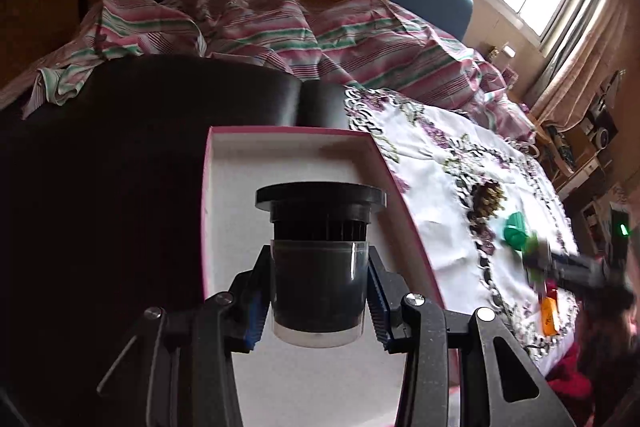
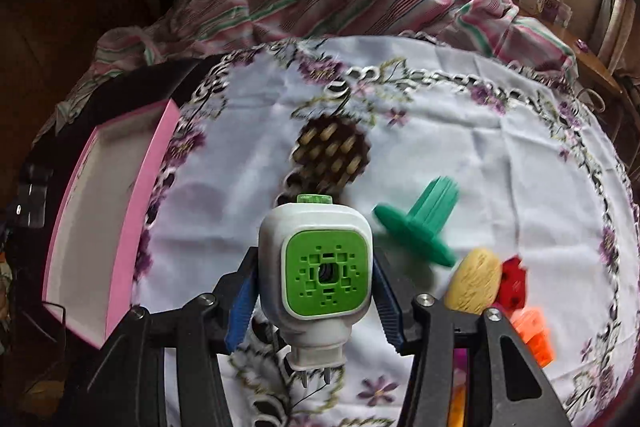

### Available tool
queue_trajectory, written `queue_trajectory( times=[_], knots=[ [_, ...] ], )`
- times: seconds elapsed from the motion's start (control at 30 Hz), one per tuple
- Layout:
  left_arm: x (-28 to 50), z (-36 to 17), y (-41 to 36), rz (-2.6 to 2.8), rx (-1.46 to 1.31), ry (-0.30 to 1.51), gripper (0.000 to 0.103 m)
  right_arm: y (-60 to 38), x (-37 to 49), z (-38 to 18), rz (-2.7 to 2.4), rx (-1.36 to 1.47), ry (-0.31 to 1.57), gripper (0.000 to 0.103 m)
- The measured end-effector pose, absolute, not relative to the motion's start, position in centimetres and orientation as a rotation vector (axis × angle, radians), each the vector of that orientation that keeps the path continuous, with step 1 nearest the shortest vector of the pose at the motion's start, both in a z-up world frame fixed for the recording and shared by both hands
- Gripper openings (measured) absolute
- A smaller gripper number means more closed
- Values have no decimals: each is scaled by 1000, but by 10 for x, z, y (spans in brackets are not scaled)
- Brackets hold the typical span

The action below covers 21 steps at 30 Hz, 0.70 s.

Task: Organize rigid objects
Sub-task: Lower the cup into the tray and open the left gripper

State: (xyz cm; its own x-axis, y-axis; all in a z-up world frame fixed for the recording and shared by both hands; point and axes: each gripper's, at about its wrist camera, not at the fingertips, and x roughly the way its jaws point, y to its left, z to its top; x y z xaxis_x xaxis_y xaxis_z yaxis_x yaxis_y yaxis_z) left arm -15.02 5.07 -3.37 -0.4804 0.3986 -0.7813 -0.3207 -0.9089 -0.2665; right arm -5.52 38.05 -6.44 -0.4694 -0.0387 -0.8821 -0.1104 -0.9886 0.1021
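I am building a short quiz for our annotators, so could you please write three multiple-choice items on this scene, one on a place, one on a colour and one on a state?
1. Where is the black ribbed cylinder with a clear plastic cap?
A. Lying on the embroidered cloth
B. Held in the left tongs over the pink-edged white box
C. On the striped bedding

2. What colour is the square face of the white plastic plug-in device?
A. Green
B. Orange
C. Blue

3. What is the state of the right tongs?
A. Open and bare
B. Shut on the green flanged plastic piece
C. Shut on the plug-in device

Answers: 1 B, the fingers press the cylinder's sides with the box's white floor behind it. 2 A, the perforated panel is bright green. 3 C, both fingers clamp the device; the green flanged piece lies apart on the white embroidered cloth.
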Motion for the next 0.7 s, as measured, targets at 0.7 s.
queue_trajectory(
  times=[0.7],
  knots=[
    [-198, -78, 68, 2459, -1451, -57, 57, 363, -35, -103, 2637, -1607, 206, 53]
  ],
)
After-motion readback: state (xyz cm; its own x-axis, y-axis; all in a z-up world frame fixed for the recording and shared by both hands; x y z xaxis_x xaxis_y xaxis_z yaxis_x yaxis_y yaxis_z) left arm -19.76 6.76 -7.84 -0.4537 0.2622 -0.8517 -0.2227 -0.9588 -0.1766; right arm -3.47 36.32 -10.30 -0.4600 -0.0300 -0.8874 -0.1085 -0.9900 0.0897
